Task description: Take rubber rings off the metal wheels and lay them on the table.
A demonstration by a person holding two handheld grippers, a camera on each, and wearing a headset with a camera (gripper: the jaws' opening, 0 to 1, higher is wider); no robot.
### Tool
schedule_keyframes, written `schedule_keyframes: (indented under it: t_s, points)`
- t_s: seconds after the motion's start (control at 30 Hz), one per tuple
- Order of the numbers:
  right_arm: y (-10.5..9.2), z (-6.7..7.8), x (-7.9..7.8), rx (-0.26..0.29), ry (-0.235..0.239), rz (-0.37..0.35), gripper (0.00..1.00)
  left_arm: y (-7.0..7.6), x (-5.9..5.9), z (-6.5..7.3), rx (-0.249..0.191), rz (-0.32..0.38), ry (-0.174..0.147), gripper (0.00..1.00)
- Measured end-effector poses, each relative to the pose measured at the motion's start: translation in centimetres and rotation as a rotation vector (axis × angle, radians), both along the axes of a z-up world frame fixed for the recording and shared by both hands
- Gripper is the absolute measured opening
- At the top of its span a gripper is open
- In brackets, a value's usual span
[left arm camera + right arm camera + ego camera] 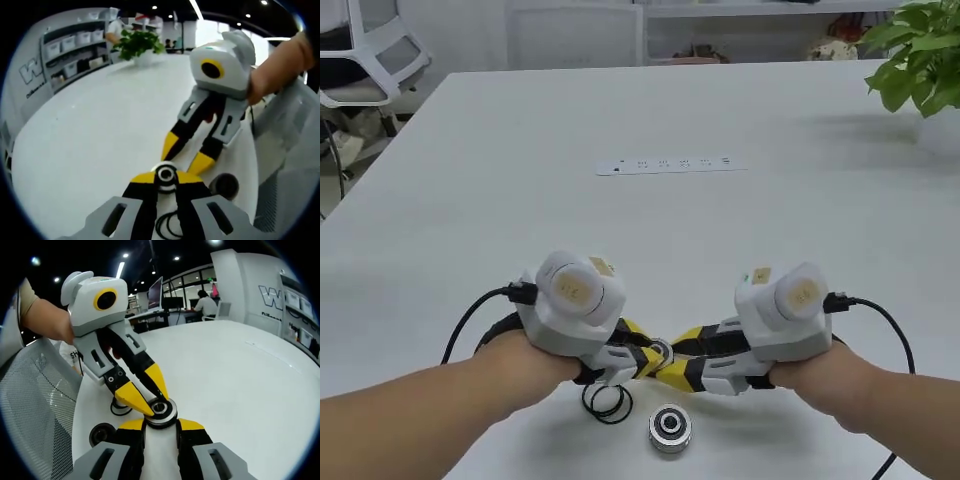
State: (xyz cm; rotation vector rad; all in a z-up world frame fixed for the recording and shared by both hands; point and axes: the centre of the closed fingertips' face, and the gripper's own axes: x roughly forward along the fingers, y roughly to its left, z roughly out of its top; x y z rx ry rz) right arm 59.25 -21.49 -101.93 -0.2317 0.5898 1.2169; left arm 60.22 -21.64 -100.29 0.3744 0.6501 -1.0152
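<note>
Where both claws meet above the white surface [740, 220], the right claw [161, 425] clamps a small silver metal wheel [161, 412]; the left claw [166, 178], narrow, pinches its rim. A second metal wheel [670, 427] and loose black rubber rings [607, 401] lie beneath.

Metal wheel [161, 411] in right tool [161, 423].

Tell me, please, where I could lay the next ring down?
The table is bare from the left gripper and right gripper up to the power strip, and to both sides. Nearest you it is crowded: rubber rings and a loose wheel lie there.
</note>
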Motion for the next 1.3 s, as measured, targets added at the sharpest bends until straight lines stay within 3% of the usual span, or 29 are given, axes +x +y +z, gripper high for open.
schedule_keyframes:
  t_s: [0.43,1.0,1.13,1.3]
  points:
    - [-0.6,-0.2,-0.1,-0.016,-0.011,0.004,0.16,0.0,0.0,0.0,0.004,-0.003,0.000,0.13]
    - [-0.9,-0.2,-0.2,-0.010,0.018,-0.022,0.08,0.0,-0.1,0.0,0.001,0.006,0.009,0.13]
    - [-1.1,-0.3,0.0,-0.009,0.033,-0.035,0.00,0.0,-0.1,0.0,0.001,0.006,0.009,0.13]
    - [-1.1,-0.3,0.1,-0.001,0.054,-0.051,0.00,0.0,0.0,0.0,0.003,0.004,0.010,0.13]
